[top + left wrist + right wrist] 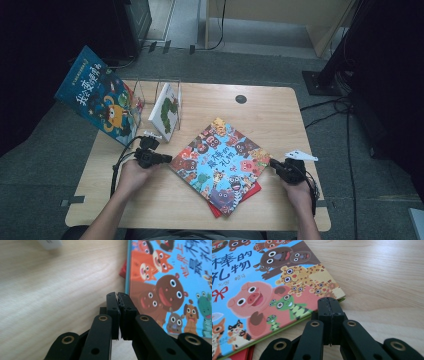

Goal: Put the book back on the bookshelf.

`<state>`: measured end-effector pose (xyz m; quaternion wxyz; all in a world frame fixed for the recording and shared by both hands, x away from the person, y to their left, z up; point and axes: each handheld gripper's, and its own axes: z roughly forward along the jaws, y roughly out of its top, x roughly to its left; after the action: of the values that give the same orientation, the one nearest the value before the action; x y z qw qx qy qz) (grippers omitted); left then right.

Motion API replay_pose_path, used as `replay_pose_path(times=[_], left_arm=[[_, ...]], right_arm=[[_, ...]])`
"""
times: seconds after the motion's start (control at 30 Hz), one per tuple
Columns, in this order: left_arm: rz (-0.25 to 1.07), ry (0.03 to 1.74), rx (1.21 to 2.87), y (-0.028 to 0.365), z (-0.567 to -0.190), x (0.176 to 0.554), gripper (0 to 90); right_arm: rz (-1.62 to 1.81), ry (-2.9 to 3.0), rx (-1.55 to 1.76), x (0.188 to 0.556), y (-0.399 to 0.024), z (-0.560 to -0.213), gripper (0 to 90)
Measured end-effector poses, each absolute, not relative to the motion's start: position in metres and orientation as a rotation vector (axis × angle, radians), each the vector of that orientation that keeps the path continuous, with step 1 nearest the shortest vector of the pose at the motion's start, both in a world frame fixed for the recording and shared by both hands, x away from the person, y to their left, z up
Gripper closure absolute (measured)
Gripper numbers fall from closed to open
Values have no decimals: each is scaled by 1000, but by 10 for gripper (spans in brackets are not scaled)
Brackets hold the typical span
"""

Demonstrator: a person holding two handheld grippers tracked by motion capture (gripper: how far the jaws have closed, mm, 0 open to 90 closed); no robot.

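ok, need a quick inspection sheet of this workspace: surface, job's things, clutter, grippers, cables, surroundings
Surface: light wooden table, with a dark round grommet.
Job's things: blue animal picture book lies flat on a red book.
Clutter: clear wire rack holding a white book; another blue book leaning at the left end of the rack.
Grippers: left gripper shut, empty, at the book's left edge; right gripper shut, empty, at its right edge.
Cables: black cable loops from left gripper; more on the floor.
Surroundings: grey floor, dark stands.

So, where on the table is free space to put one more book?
Free: the far right table corner beyond the animal book, and the near left corner. Crowded: the far left, with the wire rack, white book and blue book.
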<state>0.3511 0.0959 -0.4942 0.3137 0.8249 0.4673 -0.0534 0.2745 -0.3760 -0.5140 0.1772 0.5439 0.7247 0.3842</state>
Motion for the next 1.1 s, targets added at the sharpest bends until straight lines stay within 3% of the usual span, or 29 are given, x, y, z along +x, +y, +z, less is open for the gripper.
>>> replay_pose_path(times=[0.77, 1.1], left_arm=[[-178, 1256, 2127, 102, -494, 315, 849], [-137, 1283, 2104, 109, -491, 315, 709]], right_arm=[[1141, 2125, 1486, 314, -341, -513, 900], [1142, 2151, 1432, 327, -328, -514, 900]])
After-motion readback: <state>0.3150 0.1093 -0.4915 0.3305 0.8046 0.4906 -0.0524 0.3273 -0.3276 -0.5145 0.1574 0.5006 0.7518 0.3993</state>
